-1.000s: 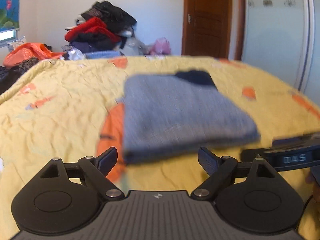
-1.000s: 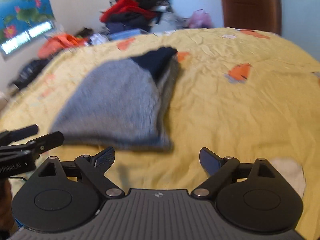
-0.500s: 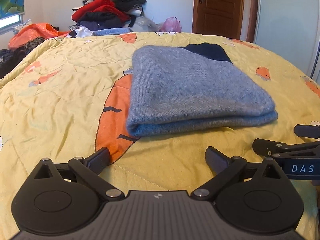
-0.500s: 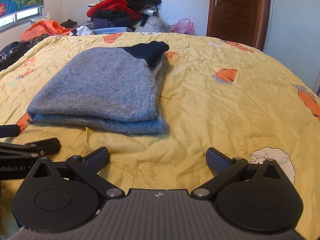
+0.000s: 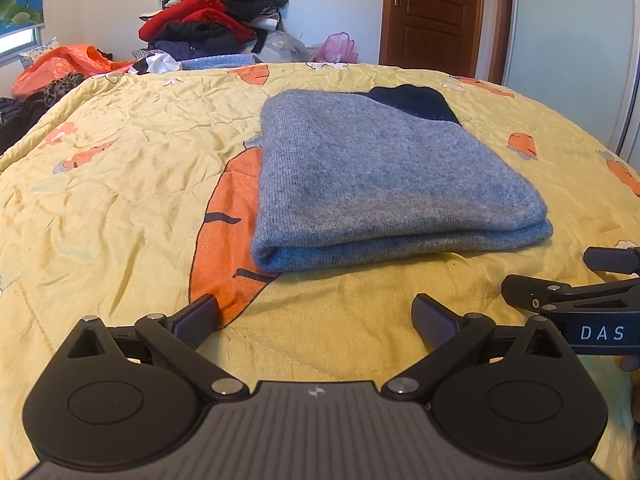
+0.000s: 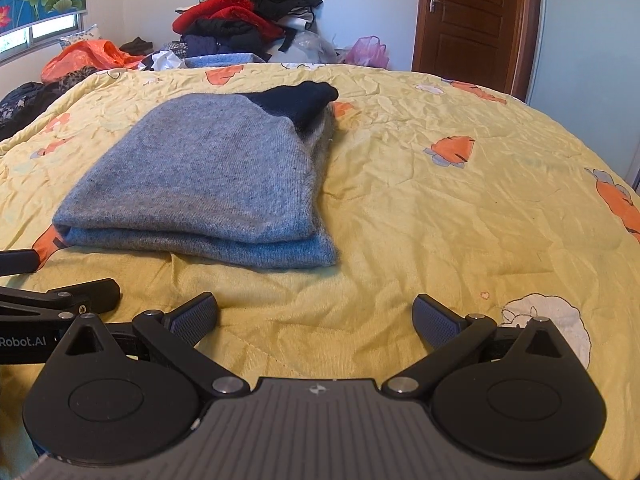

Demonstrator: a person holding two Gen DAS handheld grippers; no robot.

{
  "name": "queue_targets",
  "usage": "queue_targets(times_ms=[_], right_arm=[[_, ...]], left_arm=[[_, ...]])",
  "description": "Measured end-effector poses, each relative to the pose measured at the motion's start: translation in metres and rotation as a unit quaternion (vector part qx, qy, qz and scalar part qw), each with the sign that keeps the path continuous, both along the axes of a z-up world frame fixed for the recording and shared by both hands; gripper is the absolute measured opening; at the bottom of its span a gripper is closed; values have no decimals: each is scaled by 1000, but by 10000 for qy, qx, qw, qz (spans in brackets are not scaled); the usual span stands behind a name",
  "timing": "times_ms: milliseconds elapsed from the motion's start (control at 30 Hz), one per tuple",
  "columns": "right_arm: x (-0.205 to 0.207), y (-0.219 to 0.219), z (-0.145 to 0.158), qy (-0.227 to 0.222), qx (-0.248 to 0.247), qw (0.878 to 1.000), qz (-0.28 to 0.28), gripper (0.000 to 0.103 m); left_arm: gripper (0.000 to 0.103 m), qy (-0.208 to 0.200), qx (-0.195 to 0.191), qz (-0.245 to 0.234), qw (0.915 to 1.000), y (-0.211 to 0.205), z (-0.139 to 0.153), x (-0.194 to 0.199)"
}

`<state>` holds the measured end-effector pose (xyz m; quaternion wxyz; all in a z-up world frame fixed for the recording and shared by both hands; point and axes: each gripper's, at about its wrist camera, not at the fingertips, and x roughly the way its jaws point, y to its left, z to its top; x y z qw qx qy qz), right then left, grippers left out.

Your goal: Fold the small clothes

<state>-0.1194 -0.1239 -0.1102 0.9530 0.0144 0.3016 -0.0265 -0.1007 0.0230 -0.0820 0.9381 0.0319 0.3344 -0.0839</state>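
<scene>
The grey knit garment (image 5: 384, 176) lies folded on the yellow quilt (image 5: 120, 152), at 12 o'clock from the left gripper (image 5: 314, 318) and at about 11 o'clock from the right gripper (image 6: 316, 316). Both grippers have their jaws spread wide, nothing between them, and both sit just short of the near edge without touching it. Expect the knit to handle as soft, limp and fairly light; it will sag and unfold if you lift it by a single layer. The surface looks fuzzy, so the pads should hold without slipping. The fold is thick, with stacked layers showing along the near edge and a dark navy part (image 6: 298, 100) at the far end, at 12 o'clock. Take hold at the two near corners, pinching all layers together, one gripper per corner. Avoid catching the quilt beneath, since it is loose and wrinkled. The clothes pile (image 5: 216, 20) behind the bed stays clear of your work.
</scene>
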Motion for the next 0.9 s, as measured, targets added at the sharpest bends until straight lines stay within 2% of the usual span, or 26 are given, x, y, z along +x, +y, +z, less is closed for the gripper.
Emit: queue_targets(times_ms=[733, 900], right_arm=[[-3, 0, 0, -50, 26, 10000, -19, 103], [-3, 0, 0, -61, 25, 10000, -12, 103]], left_arm=[[103, -26, -82, 42, 10000, 1, 0, 1], [103, -17, 12, 54, 10000, 0, -1, 2]])
